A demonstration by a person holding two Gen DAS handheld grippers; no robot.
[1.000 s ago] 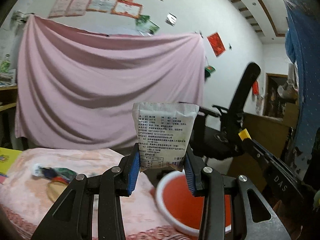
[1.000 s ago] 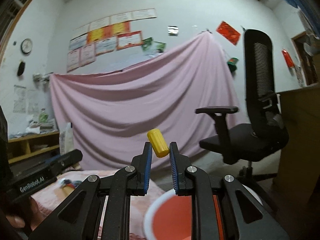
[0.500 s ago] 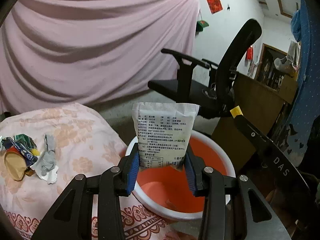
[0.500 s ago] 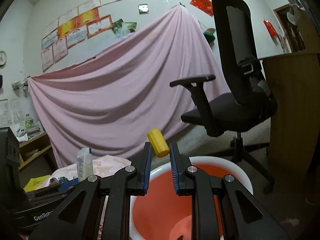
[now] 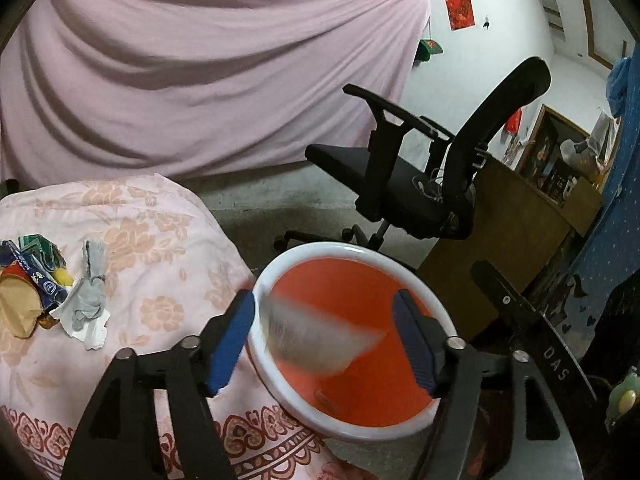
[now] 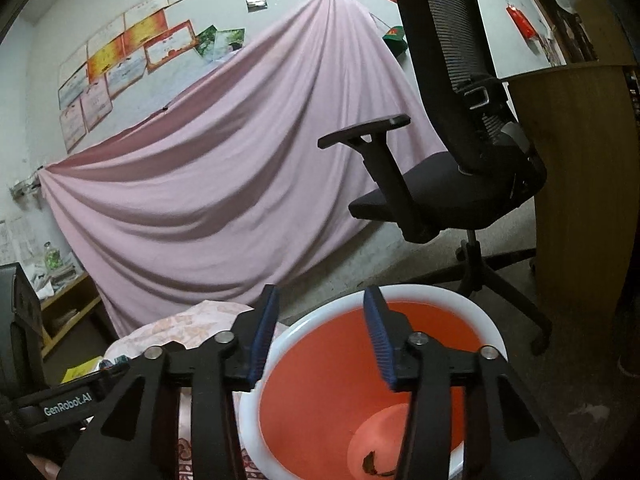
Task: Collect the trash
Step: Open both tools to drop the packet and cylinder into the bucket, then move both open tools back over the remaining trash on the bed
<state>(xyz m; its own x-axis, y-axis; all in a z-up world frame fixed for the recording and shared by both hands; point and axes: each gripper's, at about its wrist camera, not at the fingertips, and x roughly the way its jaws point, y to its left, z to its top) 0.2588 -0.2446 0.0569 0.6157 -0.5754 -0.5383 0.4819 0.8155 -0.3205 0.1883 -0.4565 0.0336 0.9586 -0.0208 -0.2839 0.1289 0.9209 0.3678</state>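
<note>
1. Left gripper (image 5: 324,344): jaws apart, gripping nothing. They have just been opening, and the packet (image 5: 316,336) sits between them, loose, no pad on it. I read this as the drop into the bin.

2. Packet: white/grey pouch, badly blurred, tilted, print unreadable. It is between the left gripper's pads and over the bin's mouth. I judge it to be falling, not resting; the blur is why.

3. Bin (image 5: 280,264): white rim, orange-red inside, directly under and ahead of the left gripper. In the right wrist view the bin (image 6: 400,296) is also just below the pads. I hold both grippers over its mouth so whatever I let go lands inside.

4. Right gripper (image 6: 320,338): jaws spread, empty. Jaws have just been opening; nothing between the pads in this view. A dark scrap (image 6: 372,464) lies at the bin's bottom, below the gripper. What it is, can't tell.

5. Trash pile (image 5: 44,292): crumpled wrappers, blue/green/red, plus a torn grey-white piece, on the table (image 5: 160,248) with the pink floral cloth, well to the left of the left gripper. Not yet collected, so I judge the task part done.

6. Next, by my guess: swing left, back to the pile. Crumpled foil is light and springy, so expect it to slip unless pinched at a fold.

7. Office chair (image 5: 420,184): black, beyond the bin, well ahead of both grippers. Clear of the work.
</note>
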